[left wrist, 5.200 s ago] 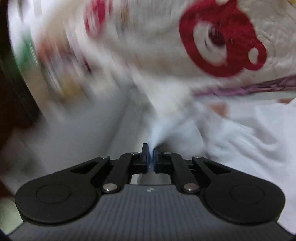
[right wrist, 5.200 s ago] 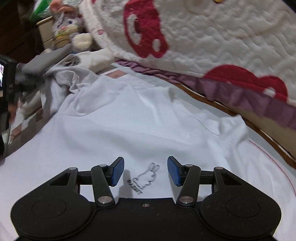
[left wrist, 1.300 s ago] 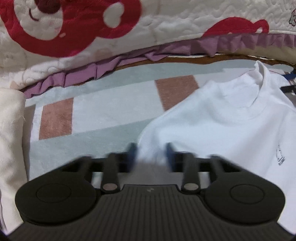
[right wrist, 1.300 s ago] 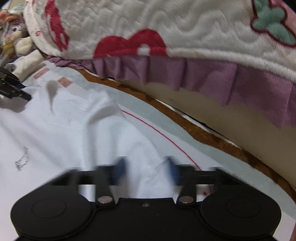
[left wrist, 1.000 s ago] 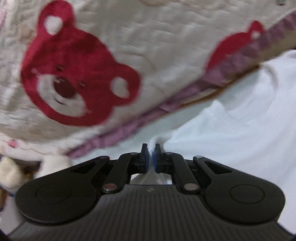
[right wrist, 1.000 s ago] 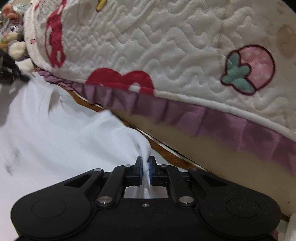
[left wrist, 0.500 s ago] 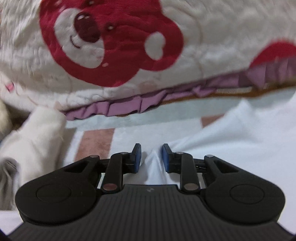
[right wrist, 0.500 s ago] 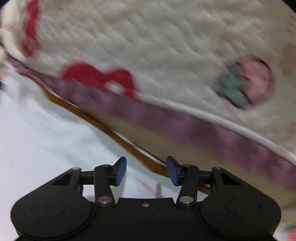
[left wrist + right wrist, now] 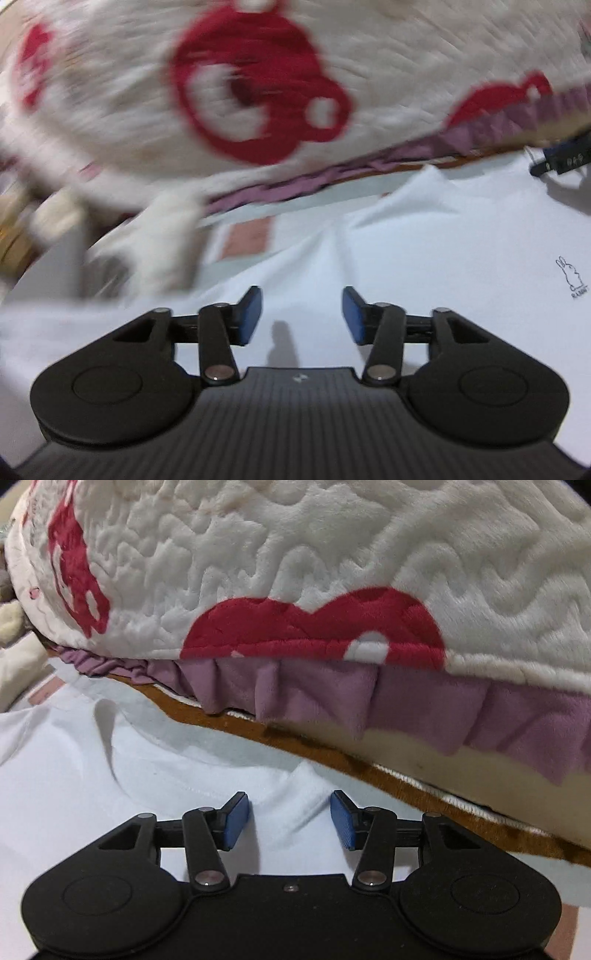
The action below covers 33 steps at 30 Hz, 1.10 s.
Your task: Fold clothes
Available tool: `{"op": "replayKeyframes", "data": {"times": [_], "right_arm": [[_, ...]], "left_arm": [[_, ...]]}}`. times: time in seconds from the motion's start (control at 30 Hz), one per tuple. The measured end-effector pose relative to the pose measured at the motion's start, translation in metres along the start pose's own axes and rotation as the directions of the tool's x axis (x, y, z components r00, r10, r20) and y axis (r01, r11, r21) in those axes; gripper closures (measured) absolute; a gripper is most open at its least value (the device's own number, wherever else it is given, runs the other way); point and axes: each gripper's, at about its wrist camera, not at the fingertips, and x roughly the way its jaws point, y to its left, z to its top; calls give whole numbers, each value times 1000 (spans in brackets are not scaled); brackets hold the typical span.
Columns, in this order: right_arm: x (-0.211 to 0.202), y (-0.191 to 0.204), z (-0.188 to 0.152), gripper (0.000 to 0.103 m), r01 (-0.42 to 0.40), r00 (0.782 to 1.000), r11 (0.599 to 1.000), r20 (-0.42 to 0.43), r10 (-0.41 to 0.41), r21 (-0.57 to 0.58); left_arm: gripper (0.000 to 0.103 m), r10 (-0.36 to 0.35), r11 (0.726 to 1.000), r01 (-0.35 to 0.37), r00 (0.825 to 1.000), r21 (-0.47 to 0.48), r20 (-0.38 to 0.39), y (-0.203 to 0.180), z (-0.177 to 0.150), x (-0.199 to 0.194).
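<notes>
A white T-shirt with a small rabbit print lies spread flat on the bed. My left gripper hovers open over its left side, nothing between the blue pads. In the right wrist view the same shirt fills the lower left, and my right gripper stands open over a corner of the fabric near the shirt's edge. The right gripper's tip shows at the far right of the left wrist view.
A thick white quilt with red bear patches and a purple frill rises just behind the shirt. A brown-edged mat runs under the quilt. A cream cloth bundle lies at the left.
Both grippers pinched the shirt one second ago, then let go. Their jaws have opened wider since, and the left view has swung back over the shirt.
</notes>
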Motion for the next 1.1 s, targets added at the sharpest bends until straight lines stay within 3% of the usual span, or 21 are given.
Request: {"op": "replayKeyframes", "data": {"times": [0.07,0.13,0.17,0.3,0.37,0.43,0.5,0.6,0.63,0.7,0.73,0.83,0.87,0.9,0.93,1.0,1.1], "right_arm": [[-13,8,0,51,42,999,999,31,-41,-30],[-27,16,-1,50,85,995,995,64,-81,-59],[-33,20,-2,49,57,996,997,75,-53,-54],[-60,36,-6,49,-56,991,998,120,60,-36],[-72,45,-9,49,-100,986,994,130,105,-46],[-81,55,-13,49,-126,983,990,123,133,-68],[-85,62,-17,49,-144,982,986,113,152,-80],[-84,70,-20,49,-162,980,982,99,171,-94],[-83,73,-22,49,-168,980,981,94,177,-99],[-83,76,-23,49,-177,979,978,80,186,-108],[-84,78,-23,49,-186,978,976,70,195,-118],[-87,84,-24,49,-197,977,968,55,208,-156],[-87,86,-24,49,-200,976,966,56,212,-165],[-88,89,-25,49,-196,977,964,50,208,-181],[-88,91,-26,52,-191,978,962,44,203,-197],[-88,101,-33,52,-77,994,951,53,98,-300],[-85,100,-45,53,-62,997,929,14,72,-364]], "left_arm": [[50,48,992,-48,999,-121,2,32,-9,-12],[50,103,965,-98,995,-242,7,64,-18,-21],[50,134,945,-124,991,-303,13,79,-22,-24],[50,169,862,-114,983,-495,69,128,-29,-39],[50,222,829,-125,968,-545,116,143,-27,-50],[49,314,812,-195,941,-551,129,152,-23,-58],[41,396,795,-274,910,-541,121,161,-20,-62],[39,464,782,-385,884,-490,46,178,-23,-58],[39,452,793,-391,892,-467,22,185,-23,-53],[39,359,826,-332,933,-456,-27,202,-21,-36],[39,306,829,-284,951,-482,-34,211,-22,-29],[39,250,786,-193,968,-587,16,227,-25,-22],[45,249,778,-183,968,-600,28,230,-23,-21],[76,240,797,-173,970,-579,40,228,-20,-20],[94,229,820,-163,972,-549,53,226,-16,-19],[100,203,855,-131,975,-503,91,216,-8,-25],[101,158,888,-63,972,-456,174,190,8,-48]]}}
